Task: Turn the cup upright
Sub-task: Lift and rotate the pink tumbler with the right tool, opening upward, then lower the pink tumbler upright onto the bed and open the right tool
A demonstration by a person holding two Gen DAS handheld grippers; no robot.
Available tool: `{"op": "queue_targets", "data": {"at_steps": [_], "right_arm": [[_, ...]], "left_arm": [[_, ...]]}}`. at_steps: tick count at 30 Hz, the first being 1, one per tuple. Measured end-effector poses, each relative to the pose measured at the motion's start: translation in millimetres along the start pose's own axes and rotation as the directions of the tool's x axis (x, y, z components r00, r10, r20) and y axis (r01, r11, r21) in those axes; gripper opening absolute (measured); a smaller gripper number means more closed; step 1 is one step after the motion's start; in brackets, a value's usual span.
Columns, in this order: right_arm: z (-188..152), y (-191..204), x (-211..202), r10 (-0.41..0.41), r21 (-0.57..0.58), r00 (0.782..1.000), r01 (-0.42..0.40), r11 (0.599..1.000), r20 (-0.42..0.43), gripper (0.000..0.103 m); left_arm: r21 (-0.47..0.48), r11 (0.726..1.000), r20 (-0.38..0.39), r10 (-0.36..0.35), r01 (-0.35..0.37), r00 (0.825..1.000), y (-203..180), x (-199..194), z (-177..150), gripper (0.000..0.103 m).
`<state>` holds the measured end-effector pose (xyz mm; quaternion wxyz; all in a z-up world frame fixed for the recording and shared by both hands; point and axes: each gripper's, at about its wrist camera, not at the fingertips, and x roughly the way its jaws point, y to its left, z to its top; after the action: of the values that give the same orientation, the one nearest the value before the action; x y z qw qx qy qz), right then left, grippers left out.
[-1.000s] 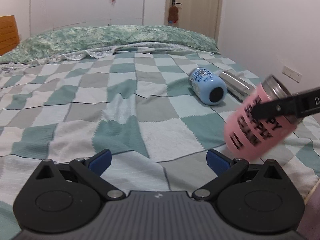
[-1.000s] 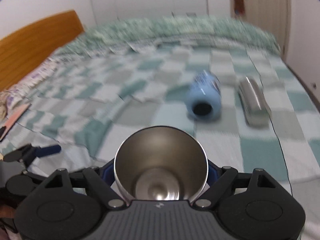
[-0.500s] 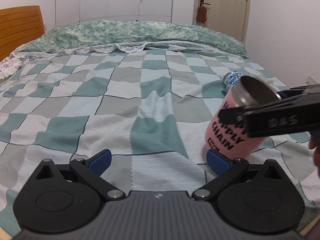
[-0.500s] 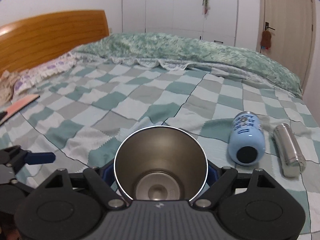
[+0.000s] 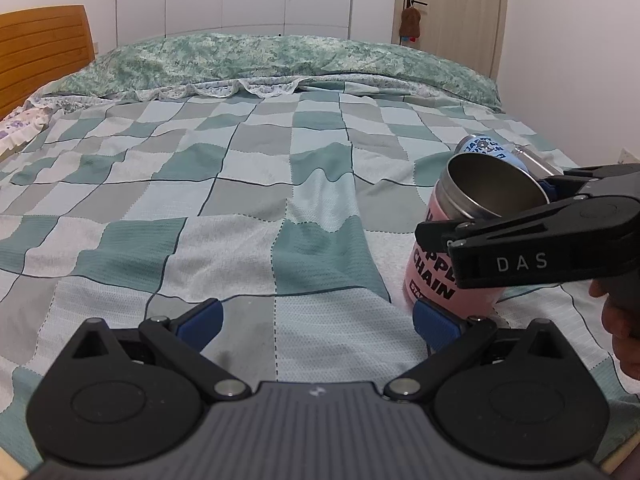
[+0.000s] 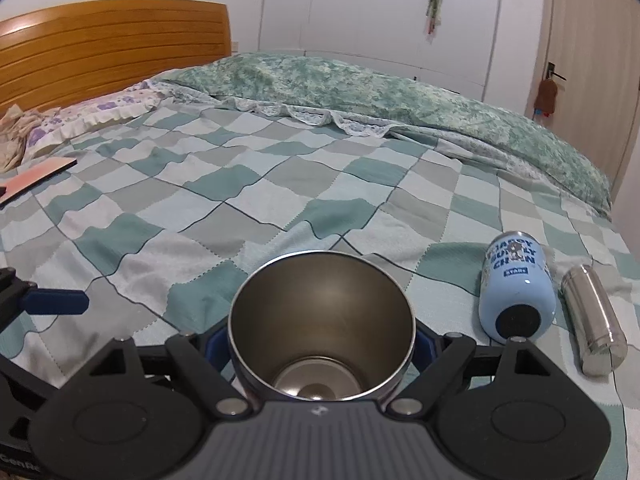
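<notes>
The pink cylindrical cup with black lettering and a bare steel mouth [image 5: 448, 276] now stands nearly upright with its base on the checked green, grey and white bedspread [image 5: 256, 208], close to the bed's right edge. A second ago it hung in the air, tipped far over with its mouth pointing up and to the right; half a second ago it was lower but leaning. Its mouth now faces up with only a slight tilt.

The right gripper [image 6: 320, 344] remains clamped on the cup, blue pads pressing the wall just below the steel rim on both sides, and the right wrist view looks straight down into the steel interior [image 6: 320, 336]. In the left wrist view this gripper crosses the cup's front as a black arm marked DAS.

The left gripper [image 5: 318, 322] hovers low over the bedspread near the bed's front edge, jaws spread wide with nothing between them, its right pad [image 5: 434, 324] just in front of the cup's base.

The light blue bottle with a dark cap [image 6: 518, 294] lies on its side beside the bed's right edge, and the plain steel cylinder [image 6: 594, 320] lies just to its right; both lie as they did before. Beyond them the green floral quilt [image 6: 380, 92] runs across the far side of the bed.
</notes>
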<state>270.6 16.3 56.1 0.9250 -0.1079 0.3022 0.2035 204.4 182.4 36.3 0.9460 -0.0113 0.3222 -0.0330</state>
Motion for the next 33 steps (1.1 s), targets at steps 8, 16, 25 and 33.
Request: {"op": "queue_targets", "data": {"at_steps": [8, 16, 25, 33], "right_arm": [[-6, -7, -21, 0.047, 0.026, 0.996, -0.049, 0.998, 0.073, 0.101], [-17, -12, -66, 0.065, 0.029, 0.975, -0.073, 0.997, 0.212, 0.103], [-52, -31, -136, 0.033, 0.009, 0.931, -0.039, 0.999, 0.365, 0.103], [-115, -71, -198, -0.041, 0.052, 0.905, 0.021, 0.998, 0.424, 0.103]], "left_arm": [[-0.003, 1.0, 0.011, 0.0, 0.0, 1.0, -4, -9, -1, 0.103], [-0.011, 1.0, 0.04, -0.005, 0.005, 0.999, -17, -37, -5, 0.103], [-0.024, 0.999, 0.118, -0.018, 0.021, 0.993, -49, -85, -17, 0.103], [-0.008, 0.999, 0.234, -0.035, 0.038, 0.972, -105, -118, -51, 0.103]]}}
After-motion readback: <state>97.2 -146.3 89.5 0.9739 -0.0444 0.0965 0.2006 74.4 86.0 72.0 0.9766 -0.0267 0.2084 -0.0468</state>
